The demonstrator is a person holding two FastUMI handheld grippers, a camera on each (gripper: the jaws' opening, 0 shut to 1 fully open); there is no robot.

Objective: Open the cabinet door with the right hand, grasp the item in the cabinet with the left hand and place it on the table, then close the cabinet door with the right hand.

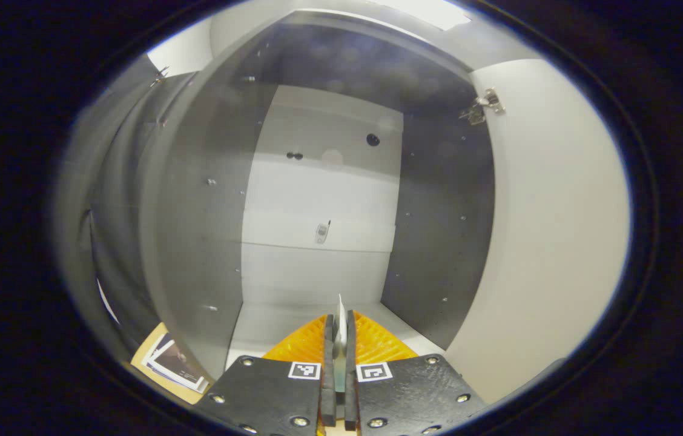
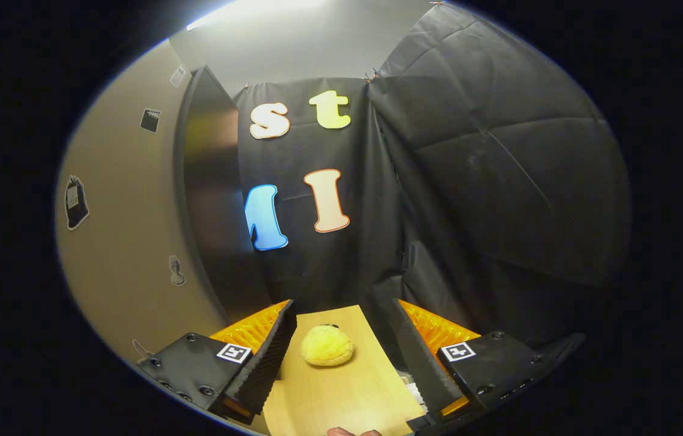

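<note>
Wooden table (image 2: 341, 393) in the black-draped booth, cabinet (image 1: 323, 242) standing open.

Nearest in the left gripper view, the left gripper (image 1: 339, 345) has its fingers pressed together on a thin pale card-like item (image 1: 341, 321), held on edge with its long axis pointing forward into the cabinet, probably just lifted off the cabinet floor. The door (image 1: 559, 242) hangs wide on the right. In the right gripper view, the right gripper (image 2: 341, 357) is spread wide, waiting above a yellow fluffy ball (image 2: 327, 346) on the table.

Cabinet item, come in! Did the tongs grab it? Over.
Left tongs shut on thin white item, inside cabinet. Right tongs open, above table, holding nothing. Cabinet door open; nothing blocking the way out.
</note>
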